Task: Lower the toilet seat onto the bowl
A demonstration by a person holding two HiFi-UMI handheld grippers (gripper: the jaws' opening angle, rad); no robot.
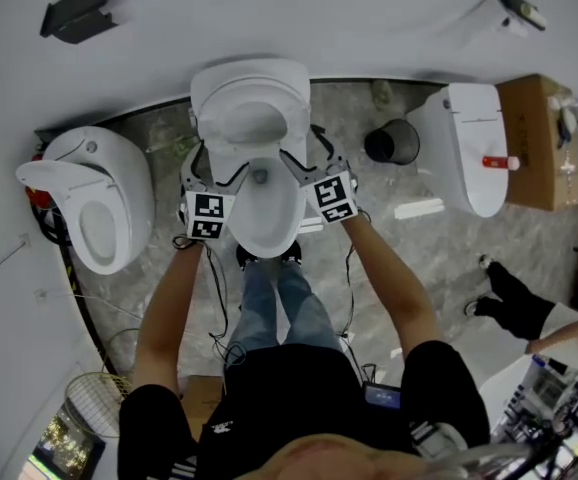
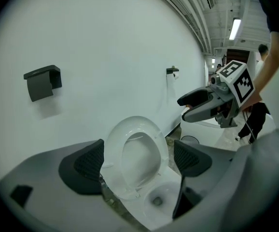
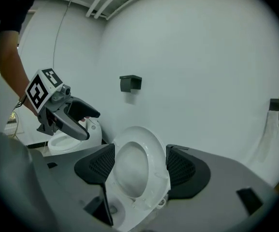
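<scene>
Left tool (image 2: 137, 159) & right tool (image 3: 139, 166) both wide open, gripping nothing, either side of bowl (image 1: 269, 223); toilet seat (image 1: 251, 118) raised, ahead of both

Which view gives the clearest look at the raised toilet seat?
The left gripper view: the whole seat ring stands raised over the bowl. The right gripper view shows it more obliquely; the head view foreshortens it from above.

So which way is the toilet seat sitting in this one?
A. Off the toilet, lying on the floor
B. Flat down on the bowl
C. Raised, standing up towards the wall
C: the toilet seat stands upright at the back, leaving the bowl uncovered in front of it.
</scene>
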